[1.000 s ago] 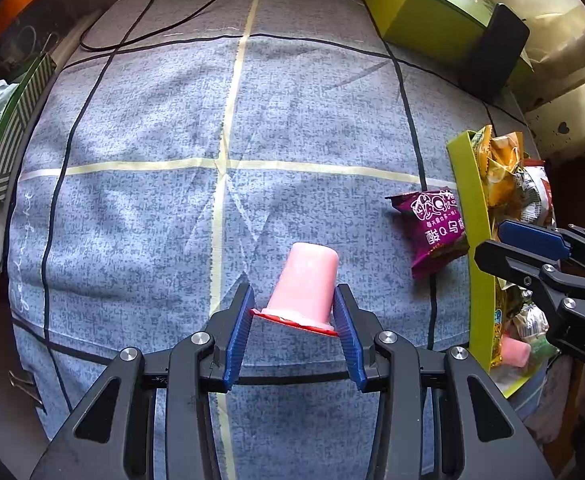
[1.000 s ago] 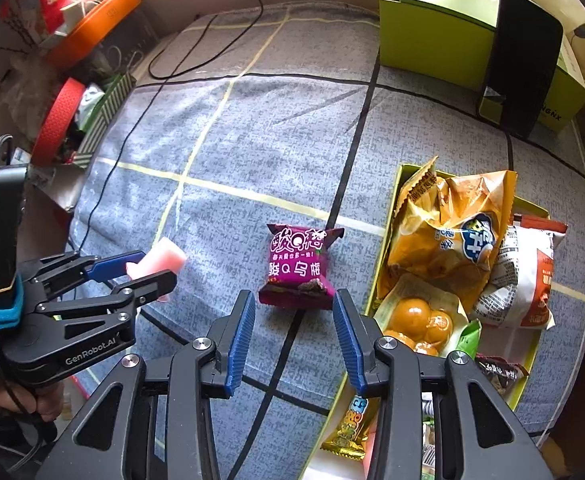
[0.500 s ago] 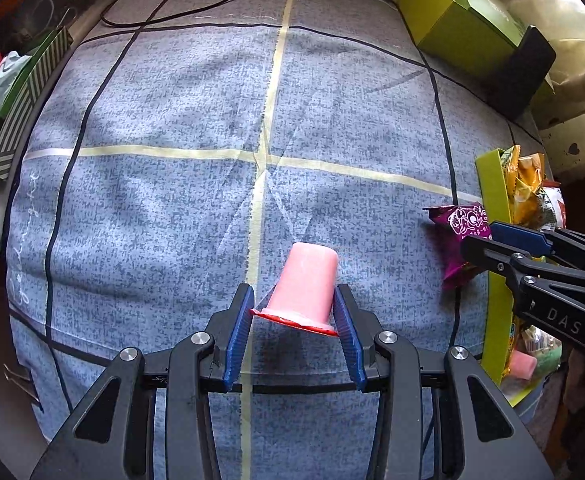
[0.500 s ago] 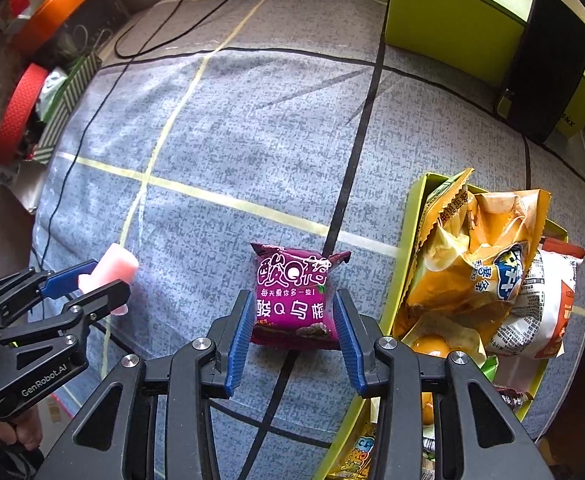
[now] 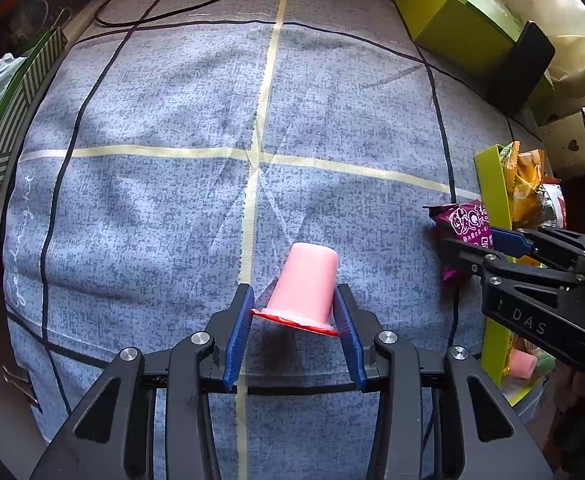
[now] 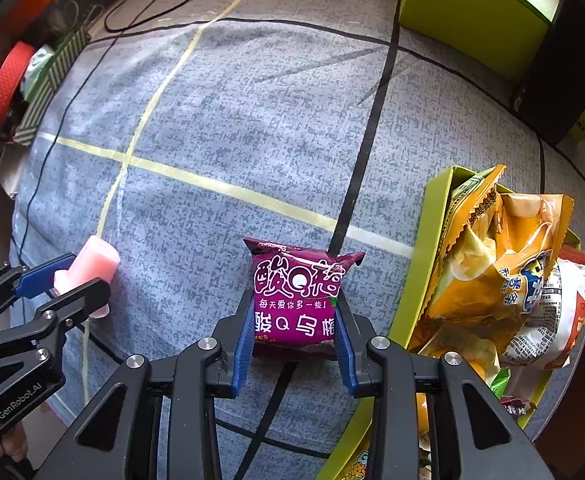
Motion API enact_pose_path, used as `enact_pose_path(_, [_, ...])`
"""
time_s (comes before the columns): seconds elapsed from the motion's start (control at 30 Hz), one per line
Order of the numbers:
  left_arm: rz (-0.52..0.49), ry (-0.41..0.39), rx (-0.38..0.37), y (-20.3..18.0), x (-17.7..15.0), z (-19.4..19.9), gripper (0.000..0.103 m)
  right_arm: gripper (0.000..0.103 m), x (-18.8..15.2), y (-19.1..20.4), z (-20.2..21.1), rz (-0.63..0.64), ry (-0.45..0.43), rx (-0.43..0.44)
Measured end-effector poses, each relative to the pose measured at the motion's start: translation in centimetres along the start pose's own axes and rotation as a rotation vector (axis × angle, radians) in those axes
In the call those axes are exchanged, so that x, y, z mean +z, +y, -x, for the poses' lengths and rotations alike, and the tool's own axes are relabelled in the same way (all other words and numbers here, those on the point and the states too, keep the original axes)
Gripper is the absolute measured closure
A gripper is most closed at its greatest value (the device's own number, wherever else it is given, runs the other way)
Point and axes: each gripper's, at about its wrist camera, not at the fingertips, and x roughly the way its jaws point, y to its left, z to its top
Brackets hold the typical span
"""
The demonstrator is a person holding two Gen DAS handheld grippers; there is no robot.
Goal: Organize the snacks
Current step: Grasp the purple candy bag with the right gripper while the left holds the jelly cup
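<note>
My left gripper (image 5: 294, 292) is shut on a pink jelly cup (image 5: 308, 276), pinched at its red-rimmed lid end and held above the blue-grey cloth; the right wrist view also shows that cup (image 6: 96, 260) at the left. My right gripper (image 6: 294, 304) points down over a purple snack packet (image 6: 296, 280) lying on the cloth. Its jaws are closing, and the blue pads touch the packet's two sides. Just right of the packet stands a lime-green tray (image 6: 432, 232) filled with orange and white snack bags. In the left wrist view the right gripper (image 5: 472, 246) straddles the packet (image 5: 462, 220).
A green carton (image 6: 464, 12) with a black block (image 6: 564, 64) leaning on it stands at the back right. A black cable (image 5: 172, 12) loops across the far cloth. A red roll (image 6: 0, 92) and a striped box (image 5: 24, 92) crowd the left edge.
My right gripper came down over the purple packet and its jaws narrowed onto the packet's sides. The left gripper kept the pink cup and barely moved.
</note>
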Motion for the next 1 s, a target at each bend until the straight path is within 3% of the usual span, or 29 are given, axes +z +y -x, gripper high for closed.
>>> enact_pose_path(1.0, [-0.088, -0.062, 0.006, -5.6, 0.9, 3.1, 0.061, 0.07, -4.1, -0.3, 7.7, 0.01, -0.15, 0.076])
